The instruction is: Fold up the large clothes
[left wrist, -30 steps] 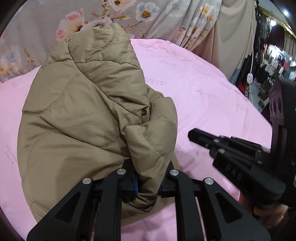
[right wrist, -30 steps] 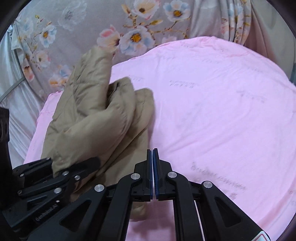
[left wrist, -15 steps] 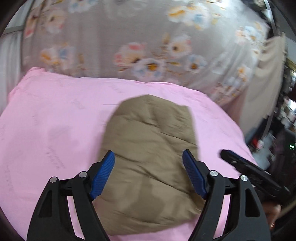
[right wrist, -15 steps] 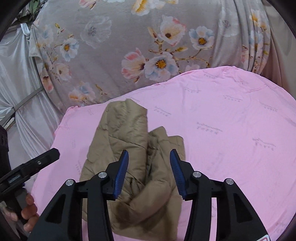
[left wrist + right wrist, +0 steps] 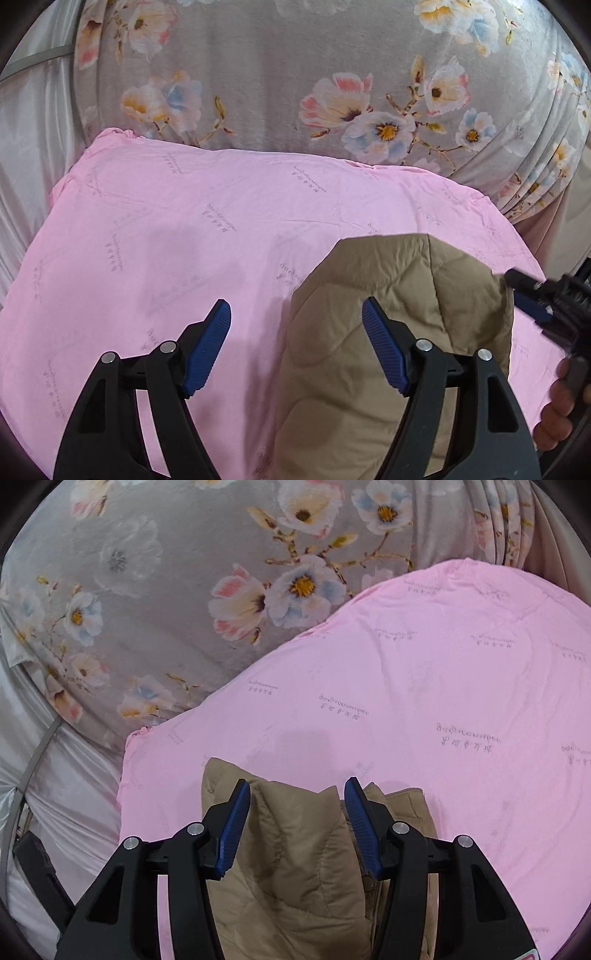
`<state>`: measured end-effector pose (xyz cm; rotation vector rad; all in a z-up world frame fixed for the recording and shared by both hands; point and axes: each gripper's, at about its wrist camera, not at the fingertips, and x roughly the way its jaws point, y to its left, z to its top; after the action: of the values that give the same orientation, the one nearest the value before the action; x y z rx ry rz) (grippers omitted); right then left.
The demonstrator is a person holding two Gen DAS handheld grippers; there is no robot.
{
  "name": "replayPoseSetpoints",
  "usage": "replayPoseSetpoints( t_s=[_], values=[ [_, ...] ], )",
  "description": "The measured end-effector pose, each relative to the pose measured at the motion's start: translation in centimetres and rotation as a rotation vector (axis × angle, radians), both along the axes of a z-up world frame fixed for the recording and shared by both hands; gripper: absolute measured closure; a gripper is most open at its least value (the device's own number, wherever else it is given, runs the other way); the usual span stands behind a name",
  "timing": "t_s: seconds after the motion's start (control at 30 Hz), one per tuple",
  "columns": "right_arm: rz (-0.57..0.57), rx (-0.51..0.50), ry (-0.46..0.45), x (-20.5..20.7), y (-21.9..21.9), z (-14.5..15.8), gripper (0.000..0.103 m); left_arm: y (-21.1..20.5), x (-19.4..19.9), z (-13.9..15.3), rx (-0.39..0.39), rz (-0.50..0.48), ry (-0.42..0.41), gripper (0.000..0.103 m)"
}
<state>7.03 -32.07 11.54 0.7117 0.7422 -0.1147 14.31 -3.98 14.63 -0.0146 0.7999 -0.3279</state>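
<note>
Left wrist view: left gripper [image 5: 295,336] wide, blue pads clear of everything, nothing held; jaws stood shut on a fold of cloth a second ago, opened since. Tan quilted jacket [image 5: 399,332] folded into a compact bundle on the pink sheet [image 5: 184,229], lying to the right of this gripper's centre line, only the right-hand pad [image 5: 384,350] overlapping it in the picture. Right gripper [image 5: 535,299] visible at the frame's right edge, just past the bundle's far side, a hand [image 5: 561,398] below it.

Right wrist view: right gripper [image 5: 297,823] about half open, jaws just opened further, empty; jacket [image 5: 295,867] straight ahead and below, framed between the pads [image 5: 236,823] without contact. Long axis of bundle running roughly along the pointing line, away toward the floral curtain [image 5: 166,590].

Judged: right hand better aligned; left needs a shift rightward. Fold appears largely complete.
</note>
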Motion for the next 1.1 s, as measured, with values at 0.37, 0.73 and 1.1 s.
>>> replayPoseSetpoints(
  t_s=[0.37,0.73,1.1],
  values=[
    [-0.067,-0.098,-0.059,-5.1,-0.2,-2.1,0.094,-4.9,1.3,-1.1,0.042,-0.084,0.023,0.032],
    [-0.122,-0.235,0.059,-5.6,-0.8,-9.3,0.094,-10.9,0.9,-7.4,0.116,-0.147,0.085,0.033],
    [-0.097,-0.215,0.057,-5.5,-1.6,-13.1,0.091,-13.0,0.3,-9.9,0.175,-0.150,0.033,0.033]
  ],
)
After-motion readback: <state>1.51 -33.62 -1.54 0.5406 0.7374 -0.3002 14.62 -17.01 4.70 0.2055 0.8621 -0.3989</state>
